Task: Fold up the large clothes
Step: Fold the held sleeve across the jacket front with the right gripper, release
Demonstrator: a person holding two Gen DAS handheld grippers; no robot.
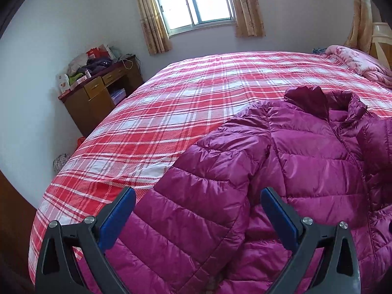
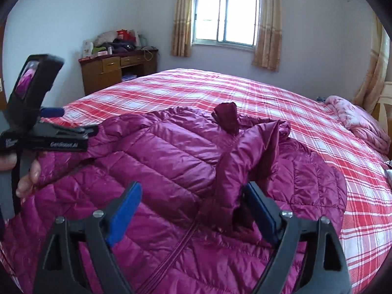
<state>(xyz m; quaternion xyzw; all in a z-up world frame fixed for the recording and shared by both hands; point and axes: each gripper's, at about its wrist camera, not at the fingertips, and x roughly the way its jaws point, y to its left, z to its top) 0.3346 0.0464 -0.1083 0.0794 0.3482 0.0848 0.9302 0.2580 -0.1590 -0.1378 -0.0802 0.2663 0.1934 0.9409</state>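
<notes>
Left gripper (image 1: 198,204) jaws wide, empty, straddling jacket (image 1: 306,161) sleeve (image 1: 196,196) running forward-back; right gripper (image 2: 193,202) jaws wide, other sleeve (image 2: 235,171) loose between.

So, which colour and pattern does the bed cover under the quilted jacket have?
The bed cover is red-and-white plaid; the left wrist view shows it best.

jacket (image 1: 306,161) magenta quilted; bedspread (image 1: 171,112) red-white plaid; curtains (image 2: 267,24) tan
</notes>
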